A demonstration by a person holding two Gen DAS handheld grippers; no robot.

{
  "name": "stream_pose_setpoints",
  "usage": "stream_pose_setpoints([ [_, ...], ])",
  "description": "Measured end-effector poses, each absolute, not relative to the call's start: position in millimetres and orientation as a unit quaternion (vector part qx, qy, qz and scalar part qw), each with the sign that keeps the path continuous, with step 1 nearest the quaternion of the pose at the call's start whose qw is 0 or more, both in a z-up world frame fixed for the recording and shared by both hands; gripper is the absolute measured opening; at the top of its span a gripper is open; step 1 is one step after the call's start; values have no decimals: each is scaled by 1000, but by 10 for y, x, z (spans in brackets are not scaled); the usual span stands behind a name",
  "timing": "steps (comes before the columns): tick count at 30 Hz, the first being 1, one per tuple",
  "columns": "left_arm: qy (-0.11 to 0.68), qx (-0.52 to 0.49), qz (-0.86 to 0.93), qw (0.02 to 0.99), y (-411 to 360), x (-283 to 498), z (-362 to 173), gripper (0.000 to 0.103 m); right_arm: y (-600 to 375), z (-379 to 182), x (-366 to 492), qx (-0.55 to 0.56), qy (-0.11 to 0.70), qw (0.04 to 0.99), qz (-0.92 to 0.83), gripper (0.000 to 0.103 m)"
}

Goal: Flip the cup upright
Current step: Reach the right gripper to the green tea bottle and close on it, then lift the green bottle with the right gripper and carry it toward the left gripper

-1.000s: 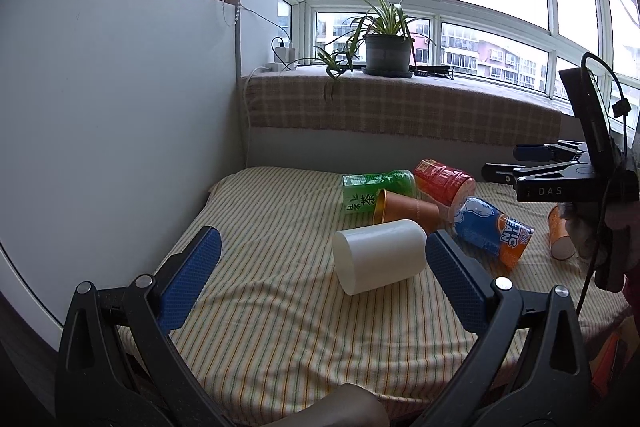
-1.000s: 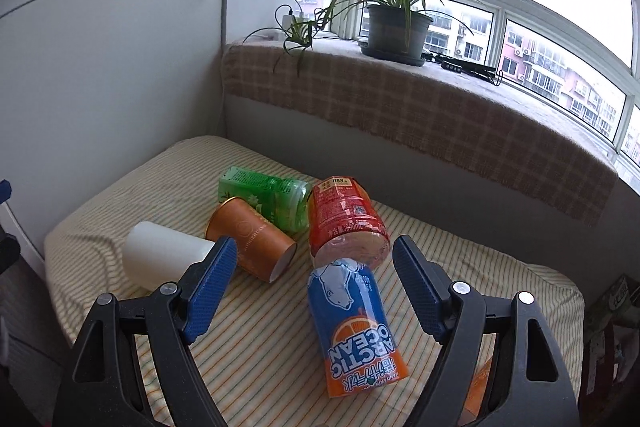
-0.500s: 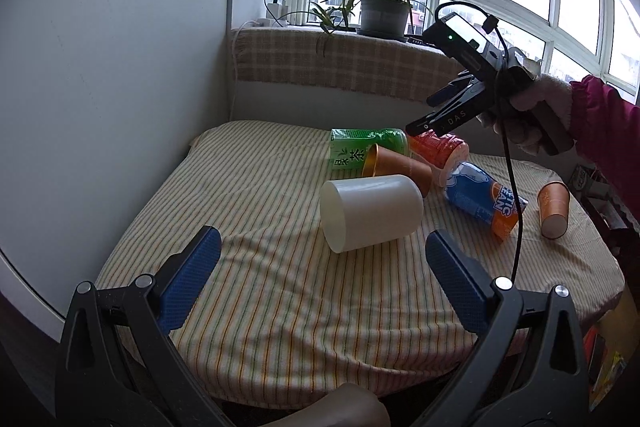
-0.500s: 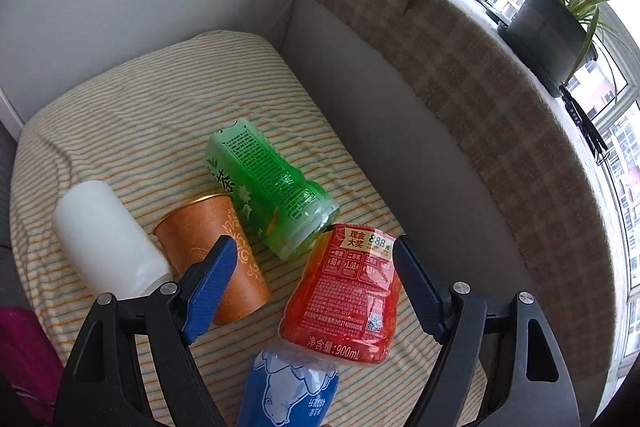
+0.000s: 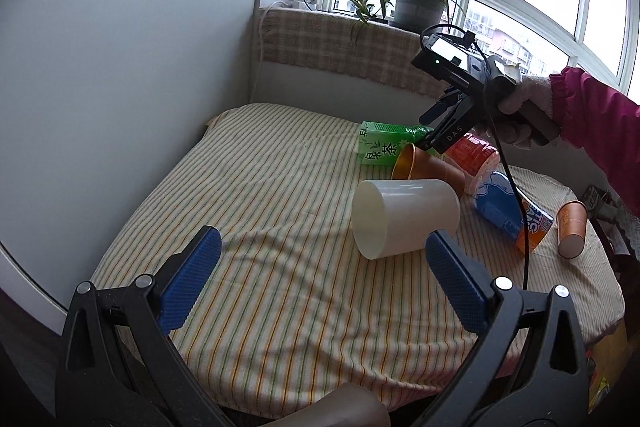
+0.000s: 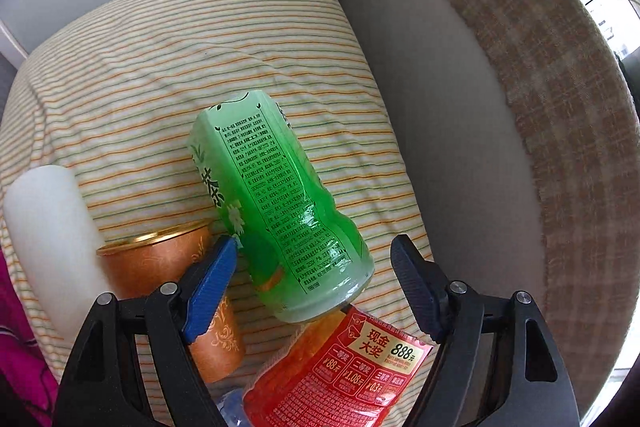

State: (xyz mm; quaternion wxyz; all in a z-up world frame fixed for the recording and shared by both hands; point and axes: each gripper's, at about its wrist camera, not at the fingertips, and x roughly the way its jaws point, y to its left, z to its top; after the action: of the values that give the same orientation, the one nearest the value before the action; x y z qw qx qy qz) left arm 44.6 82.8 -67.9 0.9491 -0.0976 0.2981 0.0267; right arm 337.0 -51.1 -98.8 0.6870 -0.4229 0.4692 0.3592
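Note:
A green tea cup point(image 6: 276, 211) lies on its side on the striped cloth; it also shows in the left wrist view point(image 5: 384, 149). My right gripper point(image 6: 316, 267) is open and hangs just above its lower end, jaws on either side, not touching. In the left wrist view the right gripper point(image 5: 434, 127) points down at the green cup. My left gripper point(image 5: 320, 275) is open and empty, near the front of the table, a white cup point(image 5: 404, 223) lying on its side just beyond it.
An orange paper cup point(image 6: 176, 283), a red cup point(image 6: 344, 371) and a blue cup point(image 5: 512, 215) lie on their sides close together. A small orange cup point(image 5: 572, 229) stands upside down at the right. A padded ledge point(image 5: 352, 47) with a potted plant point(image 5: 418, 7) runs behind.
My right gripper has moved forward and tilted down over the green cup, which now fills the space between its jaws. My left gripper has risen a little and looks down more.

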Motion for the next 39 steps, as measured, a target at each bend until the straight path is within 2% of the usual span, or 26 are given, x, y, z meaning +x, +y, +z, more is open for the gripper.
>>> stream_pose_setpoints([
  [19, 325, -132, 47, 935, 1077, 543, -845, 103, -137, -1215, 3508, -445, 471, 655, 389, 78],
  [32, 329, -134, 57, 933, 1107, 529, -877, 103, -246, -1085, 3556, -415, 471, 666, 403, 76],
  [39, 323, -130, 62, 935, 1089, 521, -851, 103, -348, -807, 3484, -393, 447, 698, 398, 75],
])
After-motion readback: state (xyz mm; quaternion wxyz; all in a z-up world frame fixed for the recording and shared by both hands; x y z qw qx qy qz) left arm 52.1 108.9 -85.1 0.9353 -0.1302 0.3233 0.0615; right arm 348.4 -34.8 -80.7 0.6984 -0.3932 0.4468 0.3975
